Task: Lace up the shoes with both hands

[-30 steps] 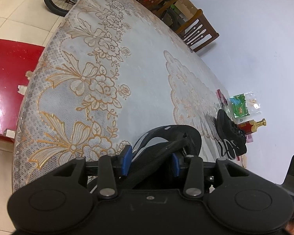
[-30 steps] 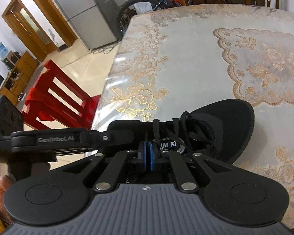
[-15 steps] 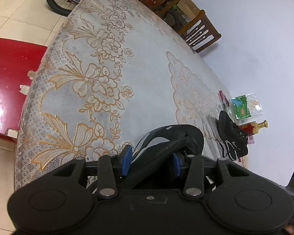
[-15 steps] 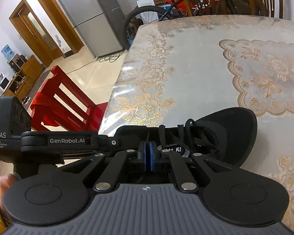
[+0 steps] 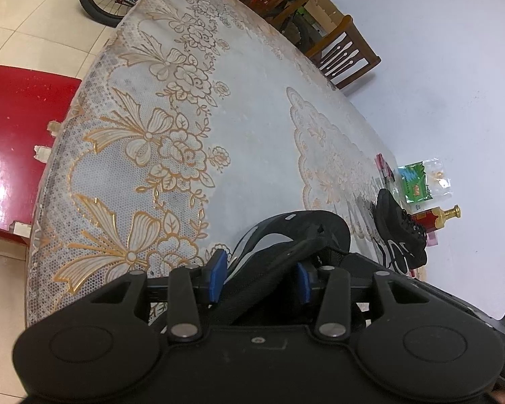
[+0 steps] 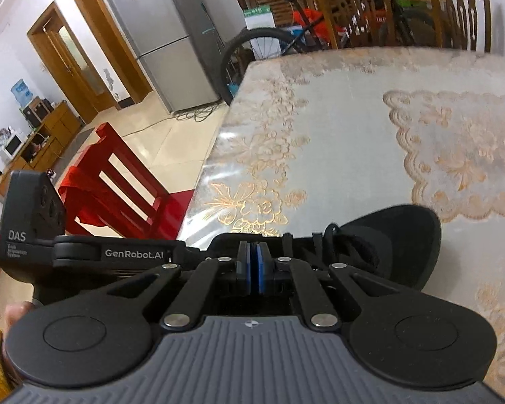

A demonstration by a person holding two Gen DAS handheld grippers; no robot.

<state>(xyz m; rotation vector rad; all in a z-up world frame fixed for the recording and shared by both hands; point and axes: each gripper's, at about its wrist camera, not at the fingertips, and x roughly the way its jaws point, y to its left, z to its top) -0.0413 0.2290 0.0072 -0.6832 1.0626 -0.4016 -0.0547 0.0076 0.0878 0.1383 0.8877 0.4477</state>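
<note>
Left wrist view: our left gripper [image 5: 259, 277] still clamps the shoe [image 5: 296, 235] at 6 o'clock; right gripper [image 6: 252, 267] stays closed, lace unconfirmed, view tilted upward; lacing stalled.

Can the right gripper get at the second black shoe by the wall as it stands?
Probably not: the right gripper is shut beside the near shoe, and the second shoe lies far across the table.

a home dining room: lace-patterned table [image 5: 245, 141], wooden chairs [image 6: 454, 13], fridge [image 6: 164, 40], parked bicycle [image 6: 252, 50]
</note>
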